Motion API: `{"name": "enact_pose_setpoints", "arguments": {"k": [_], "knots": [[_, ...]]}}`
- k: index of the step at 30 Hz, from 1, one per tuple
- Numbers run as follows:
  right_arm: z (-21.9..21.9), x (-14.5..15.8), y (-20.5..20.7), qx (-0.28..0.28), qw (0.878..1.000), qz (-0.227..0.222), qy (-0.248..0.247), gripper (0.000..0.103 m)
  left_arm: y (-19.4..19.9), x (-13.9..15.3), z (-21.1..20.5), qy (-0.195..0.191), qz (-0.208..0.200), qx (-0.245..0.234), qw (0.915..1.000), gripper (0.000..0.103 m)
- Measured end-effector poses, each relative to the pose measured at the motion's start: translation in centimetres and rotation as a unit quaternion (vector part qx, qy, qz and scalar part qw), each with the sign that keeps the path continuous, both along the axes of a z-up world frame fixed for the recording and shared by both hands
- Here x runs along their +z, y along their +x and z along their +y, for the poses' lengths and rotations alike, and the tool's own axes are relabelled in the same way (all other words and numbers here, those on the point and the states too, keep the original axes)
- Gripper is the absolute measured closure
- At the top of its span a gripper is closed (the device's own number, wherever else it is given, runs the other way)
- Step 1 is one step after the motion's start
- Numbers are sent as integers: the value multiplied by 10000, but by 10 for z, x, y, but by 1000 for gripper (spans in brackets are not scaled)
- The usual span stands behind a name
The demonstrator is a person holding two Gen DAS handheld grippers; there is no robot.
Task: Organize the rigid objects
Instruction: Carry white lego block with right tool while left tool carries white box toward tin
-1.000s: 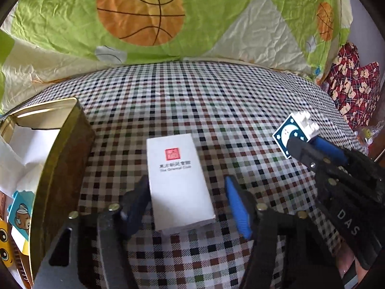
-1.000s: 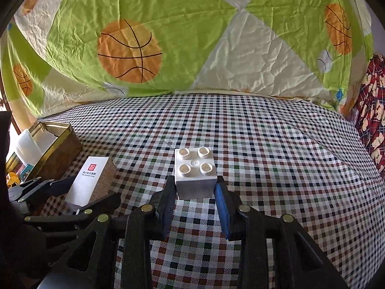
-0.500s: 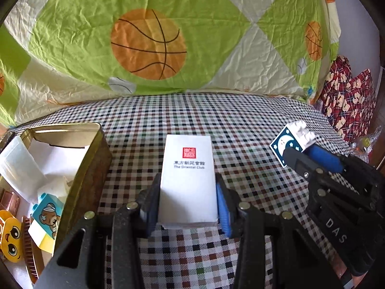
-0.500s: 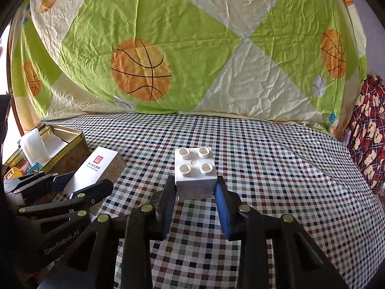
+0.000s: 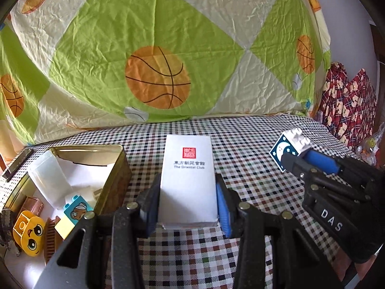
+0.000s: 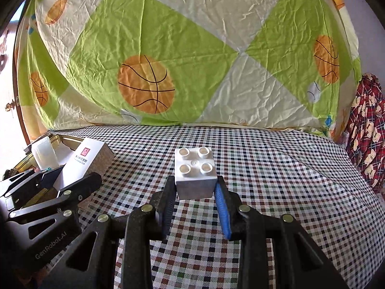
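Note:
My left gripper [image 5: 187,202] is shut on a white rectangular box [image 5: 189,178] with a red seal and holds it above the checked cloth. The box also shows in the right wrist view [image 6: 84,161], held by the left gripper [image 6: 69,180]. My right gripper [image 6: 196,197] is shut on a white toy brick [image 6: 195,172] with four studs. In the left wrist view the brick [image 5: 290,148] shows a blue moon picture on its side, held by the right gripper [image 5: 298,161].
A gold tin [image 5: 115,168] at the left holds white paper, a translucent white container [image 5: 48,178] and a blue toy brick with a face [image 5: 77,213]. A yellow face toy [image 5: 30,234] lies beside it. A basketball-print quilt [image 5: 156,72] rises behind the checked cloth [image 5: 240,168].
My left gripper closed on the white box and lifted it off the cloth. Both grippers rose and tilted up. The right gripper kept hold of the brick.

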State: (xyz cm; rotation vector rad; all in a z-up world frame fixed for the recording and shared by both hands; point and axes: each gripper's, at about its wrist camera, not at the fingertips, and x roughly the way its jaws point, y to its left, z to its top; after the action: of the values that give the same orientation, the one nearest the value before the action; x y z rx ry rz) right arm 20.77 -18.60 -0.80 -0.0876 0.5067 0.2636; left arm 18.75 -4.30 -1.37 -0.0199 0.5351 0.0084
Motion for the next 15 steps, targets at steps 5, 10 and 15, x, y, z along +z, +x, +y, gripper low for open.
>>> {"name": "enact_pose_setpoints", "arguments": {"k": [5,10,15], "knots": [[-4,2,-5,22,9999,-38,128,69,-16,4,3,-4,-265,55,9996,63],[-6,3,-10,27,9998,-101,189,69,-33,9,2,101,-563,100,9983,63],[-2,5,-18,120,9995,-251,152,69,-43,12,8,37,-685,155,9975,63]]}}
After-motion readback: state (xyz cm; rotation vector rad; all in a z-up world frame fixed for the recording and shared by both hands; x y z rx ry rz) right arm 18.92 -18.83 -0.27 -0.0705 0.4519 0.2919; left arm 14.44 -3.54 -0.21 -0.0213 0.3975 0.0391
